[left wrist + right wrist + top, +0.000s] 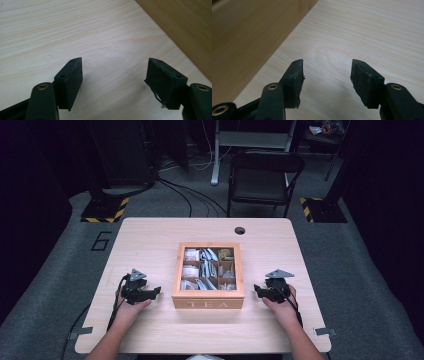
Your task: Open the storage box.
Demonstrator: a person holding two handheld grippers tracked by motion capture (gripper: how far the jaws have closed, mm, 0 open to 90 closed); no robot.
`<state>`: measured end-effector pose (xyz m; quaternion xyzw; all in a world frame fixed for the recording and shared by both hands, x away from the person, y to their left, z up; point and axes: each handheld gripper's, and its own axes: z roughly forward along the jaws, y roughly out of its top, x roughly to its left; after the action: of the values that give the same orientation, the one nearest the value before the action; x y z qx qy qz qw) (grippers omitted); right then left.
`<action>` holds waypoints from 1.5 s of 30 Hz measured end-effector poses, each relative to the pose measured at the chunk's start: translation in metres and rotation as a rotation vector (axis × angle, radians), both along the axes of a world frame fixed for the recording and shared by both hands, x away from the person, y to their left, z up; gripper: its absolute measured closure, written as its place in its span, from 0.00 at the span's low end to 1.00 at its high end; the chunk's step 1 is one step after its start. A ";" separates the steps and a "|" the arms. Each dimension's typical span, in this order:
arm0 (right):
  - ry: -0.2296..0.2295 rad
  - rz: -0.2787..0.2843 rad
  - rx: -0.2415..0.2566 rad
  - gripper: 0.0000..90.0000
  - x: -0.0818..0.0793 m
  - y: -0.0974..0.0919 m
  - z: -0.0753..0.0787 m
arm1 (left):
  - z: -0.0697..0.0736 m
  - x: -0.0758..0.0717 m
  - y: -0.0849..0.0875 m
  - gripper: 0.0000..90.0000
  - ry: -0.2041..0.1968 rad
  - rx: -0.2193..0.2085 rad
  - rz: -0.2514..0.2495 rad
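Two forearms are being extended up from the near edge in the high view, one gripper held in each hand. The left gripper (156, 292) is being held with its jaws spread wide apart, nothing between them, and pointed rightward. The right gripper (256, 289) is likewise being held with jaws parted and empty, pointed leftward. Both are being kept low over the bench (150, 240).
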<state>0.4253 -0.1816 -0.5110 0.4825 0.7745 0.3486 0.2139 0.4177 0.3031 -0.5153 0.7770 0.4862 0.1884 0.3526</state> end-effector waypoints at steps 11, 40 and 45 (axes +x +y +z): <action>-0.032 0.056 0.010 0.49 -0.013 0.004 0.022 | 0.020 -0.011 -0.006 0.42 -0.002 -0.045 -0.065; -0.068 0.186 0.038 0.54 -0.038 0.013 0.055 | 0.061 -0.036 -0.022 0.53 -0.055 -0.104 -0.221; -0.067 0.241 0.045 0.55 -0.042 0.019 0.058 | 0.066 -0.041 -0.027 0.54 -0.064 -0.121 -0.249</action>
<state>0.3835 -0.1629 -0.4535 0.3787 0.8114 0.4049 0.1851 0.3770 0.2759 -0.4489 0.8021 0.3851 0.1385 0.4349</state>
